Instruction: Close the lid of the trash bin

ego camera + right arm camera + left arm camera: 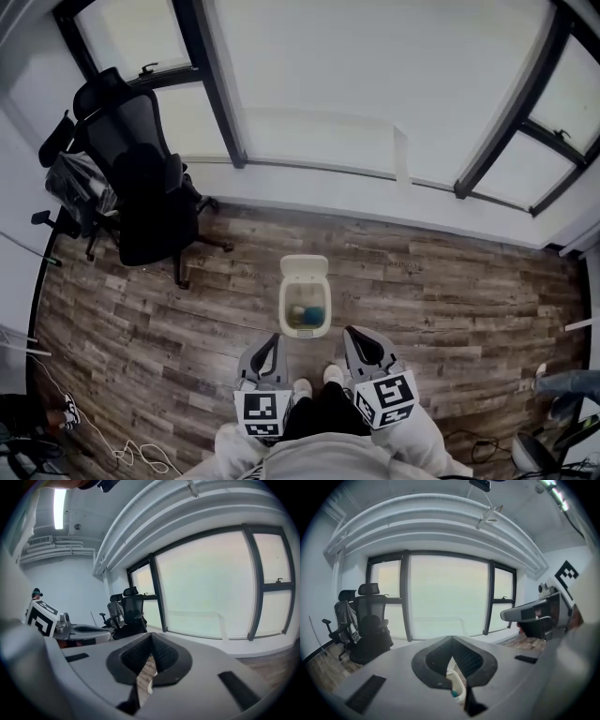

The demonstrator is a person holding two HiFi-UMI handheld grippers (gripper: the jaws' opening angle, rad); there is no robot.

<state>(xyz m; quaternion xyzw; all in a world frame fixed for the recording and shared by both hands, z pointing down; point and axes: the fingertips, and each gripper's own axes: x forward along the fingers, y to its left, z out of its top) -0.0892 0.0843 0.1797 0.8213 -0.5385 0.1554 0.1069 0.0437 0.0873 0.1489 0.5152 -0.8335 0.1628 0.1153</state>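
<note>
**A:** How do the two tools stand?

**B:** The left hand-held gripper (271,341) is clenched on nothing. In its own view the two dark, ribbed pads (437,660) meet at their tips, with grey moulded plastic around them. The right hand-held gripper (355,334) is the same, tips together and nothing between them. Both are held low and close to the person's body, side by side. Each carries one cube (262,412) with black-and-white square markers, so there are two cubes.

**A:** And the bin?

**B:** There is one bin (284,314), pale plastic and oblong with rounded corners. It stands on the floor (450,291) just ahead of the two grippers, between the person's two white shoes (302,386) and the floor's window edge. Neither gripper touches it.

**A:** Is its lid down?

**B:** No. The single lid (305,266) is up, on the side of the bin toward the window, and the mouth is uncovered. Something teal (298,311) lies inside, but I cannot tell what it is. A sliver of the bin's white rim shows through the gap below the left gripper's pads.

**A:** What is the floor like?

**B:** It is wood-grain planks in mixed browns and greys, laid lengthwise along the window wall.

**A:** Is anything else on it?

**B:** Two black office chairs (141,178) with mesh backs and headrests stand in the floor's far left corner, well apart from the bin.
</note>
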